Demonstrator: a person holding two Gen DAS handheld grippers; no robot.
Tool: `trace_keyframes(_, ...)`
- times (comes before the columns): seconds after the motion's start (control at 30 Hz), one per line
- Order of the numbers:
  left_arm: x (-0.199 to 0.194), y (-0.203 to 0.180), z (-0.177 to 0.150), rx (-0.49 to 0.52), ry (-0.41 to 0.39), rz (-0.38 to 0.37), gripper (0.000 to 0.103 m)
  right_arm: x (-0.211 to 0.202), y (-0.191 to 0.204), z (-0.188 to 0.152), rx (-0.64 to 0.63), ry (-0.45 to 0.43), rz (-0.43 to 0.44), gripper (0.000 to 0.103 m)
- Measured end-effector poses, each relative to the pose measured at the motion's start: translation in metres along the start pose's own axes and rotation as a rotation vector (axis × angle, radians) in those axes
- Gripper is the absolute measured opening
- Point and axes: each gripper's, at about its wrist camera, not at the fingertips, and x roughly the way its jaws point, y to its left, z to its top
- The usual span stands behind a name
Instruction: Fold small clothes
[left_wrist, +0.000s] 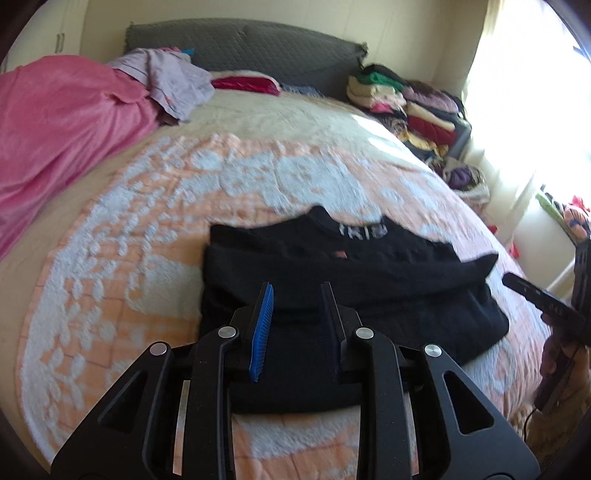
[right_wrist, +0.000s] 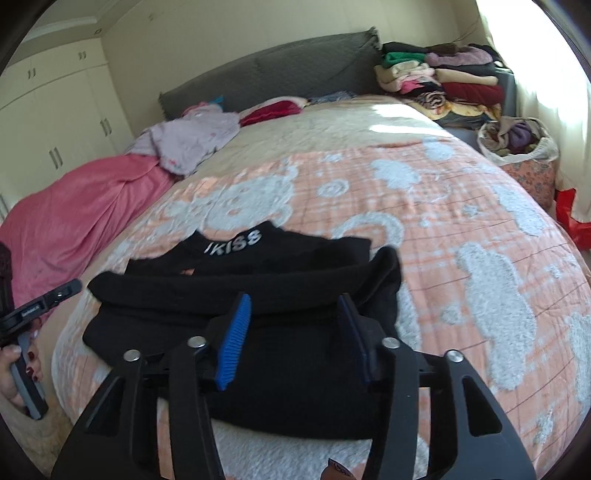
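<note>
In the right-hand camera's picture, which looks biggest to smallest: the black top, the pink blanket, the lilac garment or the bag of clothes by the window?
1. Black top, though nearness to the camera flatters it.
2. Pink blanket.
3. Lilac garment.
4. Bag of clothes.

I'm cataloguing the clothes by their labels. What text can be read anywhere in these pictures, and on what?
"KISS", white letters at the neckline of the black garment; a character before it is unclear.
Small print on the left gripper body: too small to read.
Print on the right gripper body: blurred, unreadable.
</note>
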Motion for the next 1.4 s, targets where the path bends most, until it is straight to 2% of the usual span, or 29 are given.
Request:
trace_keyframes(0.17,0.024,-0.016,-0.027,0.058,0.077,0.029,0.018,0.018,0.025,-0.017,-0.112,0.081,-0.068,0.041)
trace_keyframes(0.33,0.048,-0.022,-0.033,0.118,0.109,0.082,0.018,0.050,0.022,-0.030,-0.159,0.172,-0.173,0.040)
trace_keyframes(0.37,0.051,-0.022,-0.033,0.124,0.111,0.089,0.018,0.056,0.020,-0.031,-0.152,0.177,-0.172,0.040)
trace_keyframes(0.6,0.073,-0.023,-0.014,0.151,0.106,0.107,0.020,0.084,0.013,-0.019,-0.152,0.173,-0.172,0.040)
trace_keyframes(0.9,0.095,-0.013,0.016,0.113,0.101,0.106,0.020,0.104,0.007,0.015,-0.130,0.148,-0.199,0.039)
trace_keyframes(1.2,0.091,0.008,0.048,0.044,0.044,0.123,0.021,0.104,-0.013,0.044,-0.063,0.098,-0.218,0.040)
trace_keyframes(1.33,0.082,0.025,0.052,-0.006,0.023,0.136,0.028,0.091,-0.030,0.048,-0.026,0.067,-0.243,0.041)
trace_keyframes(1.4,0.080,0.038,0.052,-0.039,0.021,0.143,0.028,0.087,-0.043,0.048,0.007,0.069,-0.252,0.043)
